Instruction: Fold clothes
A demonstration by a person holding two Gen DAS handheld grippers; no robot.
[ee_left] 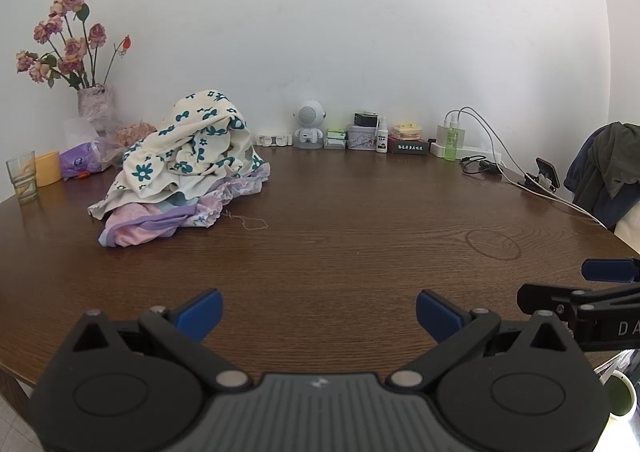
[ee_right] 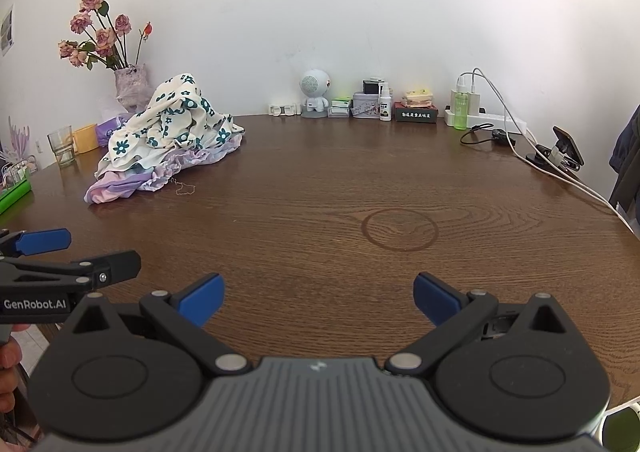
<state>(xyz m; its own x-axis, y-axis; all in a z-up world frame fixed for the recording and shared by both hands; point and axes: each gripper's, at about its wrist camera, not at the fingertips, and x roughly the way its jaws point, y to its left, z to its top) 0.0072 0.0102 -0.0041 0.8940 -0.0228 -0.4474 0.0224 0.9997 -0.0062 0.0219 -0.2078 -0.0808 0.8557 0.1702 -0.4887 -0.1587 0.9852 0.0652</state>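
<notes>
- The left gripper (ee_left: pixel 319 312) and the right gripper (ee_right: pixel 318 296) both hang over the near edge of the surface (ee_left: pixel 360 220), side by side, fingers spread wide and holding nothing; this looks like a ready stance, with no fold begun.
- The pile of clothes (ee_left: pixel 180 168) sits toward the far left corner, well apart from both grippers: a cream garment with teal flowers (ee_left: pixel 192 144) heaped on top of lilac and pink pieces (ee_left: pixel 152 224).
- The top garment is probably the one to take first, since it lies free above the rest.
- A loose thread (ee_left: pixel 250 222) trails from the pile onto the wood.
- Just beside the pile stand a glass (ee_left: pixel 22 178), a yellow cup (ee_left: pixel 48 168) and a vase of flowers (ee_left: pixel 94 104), which a careless pull could knock.
- The broad middle is bare, good for spreading cloth; cables (ee_left: pixel 516 168) and small boxes (ee_left: pixel 406 142) keep to the far and right edges.
</notes>
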